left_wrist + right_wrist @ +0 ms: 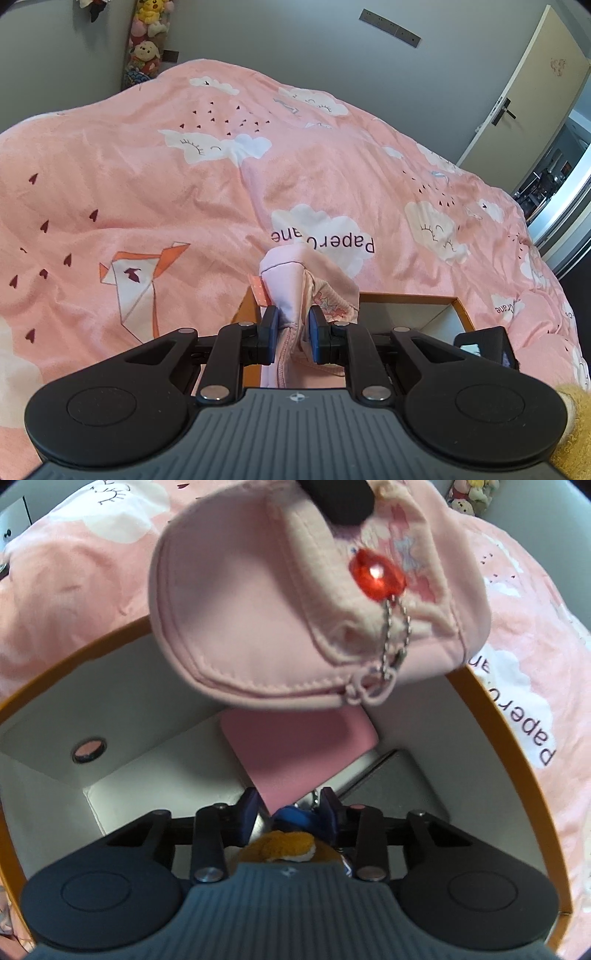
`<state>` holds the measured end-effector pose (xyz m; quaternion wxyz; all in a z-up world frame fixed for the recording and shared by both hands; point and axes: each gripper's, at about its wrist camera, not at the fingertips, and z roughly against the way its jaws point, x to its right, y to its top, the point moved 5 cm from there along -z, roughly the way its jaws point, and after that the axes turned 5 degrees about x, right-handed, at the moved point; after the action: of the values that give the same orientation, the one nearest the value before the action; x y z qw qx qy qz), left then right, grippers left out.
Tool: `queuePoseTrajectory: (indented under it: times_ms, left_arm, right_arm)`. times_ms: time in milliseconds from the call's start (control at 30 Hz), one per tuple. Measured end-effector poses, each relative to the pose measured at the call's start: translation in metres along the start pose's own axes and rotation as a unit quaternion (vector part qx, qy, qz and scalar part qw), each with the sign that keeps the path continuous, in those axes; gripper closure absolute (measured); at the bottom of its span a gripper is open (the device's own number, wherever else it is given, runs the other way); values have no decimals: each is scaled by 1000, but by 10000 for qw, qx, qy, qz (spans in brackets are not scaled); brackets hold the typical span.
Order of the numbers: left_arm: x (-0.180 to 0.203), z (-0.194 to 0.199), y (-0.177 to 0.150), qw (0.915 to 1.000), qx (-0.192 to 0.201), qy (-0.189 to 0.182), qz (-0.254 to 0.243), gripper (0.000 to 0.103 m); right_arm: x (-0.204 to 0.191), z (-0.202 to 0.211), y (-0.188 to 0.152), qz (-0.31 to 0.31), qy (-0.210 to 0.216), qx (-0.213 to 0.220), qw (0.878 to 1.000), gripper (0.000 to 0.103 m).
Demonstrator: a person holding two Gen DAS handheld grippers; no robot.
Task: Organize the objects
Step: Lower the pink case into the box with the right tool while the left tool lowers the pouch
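My left gripper (pixel 291 334) is clenched on a pink cap (pixel 295 291); the two blue pads press the folded fabric from both sides. In the right wrist view I see the same pink cap (pixel 258 627) from below, hanging in the air above an open box with an orange rim (pixel 513 775) and white inner walls. A red transparent charm (pixel 376 574) hangs on the cap with a small metal chain (pixel 395 635) under it. A black fingertip of the left gripper shows at the top edge of this view, on the cap.

My right gripper (pixel 290 810) is low inside the box. Between its fingers I see a small plush toy (pixel 284 843), orange-brown and white with a blue part, and the blue pads stand close on both sides of it, so the jaws grasp the toy. Just in front of the fingers a flat pink card (pixel 295 753) lies on the white bottom of the box.

The box sits on a bed covered with a pink blanket (pixel 147 184) with clouds and paper cranes printed on it. In the left wrist view the orange rim (pixel 461 310) is just behind the cap. Far behind, some plush toys (pixel 146 40) hang on the grey wall, and a door (pixel 524 96) stands open on the right side.
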<state>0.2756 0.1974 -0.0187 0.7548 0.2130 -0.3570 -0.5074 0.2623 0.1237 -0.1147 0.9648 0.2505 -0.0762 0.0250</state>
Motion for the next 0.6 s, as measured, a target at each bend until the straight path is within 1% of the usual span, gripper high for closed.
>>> queuePoseTrajectory:
  times_ms: [67, 133, 233, 300, 367, 433, 500, 600]
  left_arm:
    - [4, -3, -2, 10000, -48, -41, 49, 84]
    - [7, -6, -3, 9998, -59, -56, 190, 84]
    - [9, -13, -6, 9980, -102, -36, 626, 84]
    - [12, -21, -10, 9965, -212, -5, 809, 84]
    - [18, -30, -14, 9968, -291, 50, 739, 84]
    - [24, -38, -19, 9974, -355, 218, 583, 84]
    - [27, -44, -24, 9971, -430, 406, 472, 84]
    - [28, -54, -29, 9953, -558, 725, 312, 83]
  right_arm:
    - [2, 10, 0, -20, -74, 117, 9999, 67]
    - [7, 24, 0, -90, -174, 306, 9993, 65]
    - [20, 45, -6, -437, -127, 540, 9975, 63]
    - [30, 54, -12, -742, -58, 651, 9951, 63]
    - [38, 57, -19, -963, -69, 653, 9932, 63]
    - [46, 57, -25, -1138, -230, 638, 9912, 63]
    - [51, 56, -30, -1308, -304, 667, 9887, 63]
    - [58, 54, -32, -1634, -227, 763, 9833, 63]
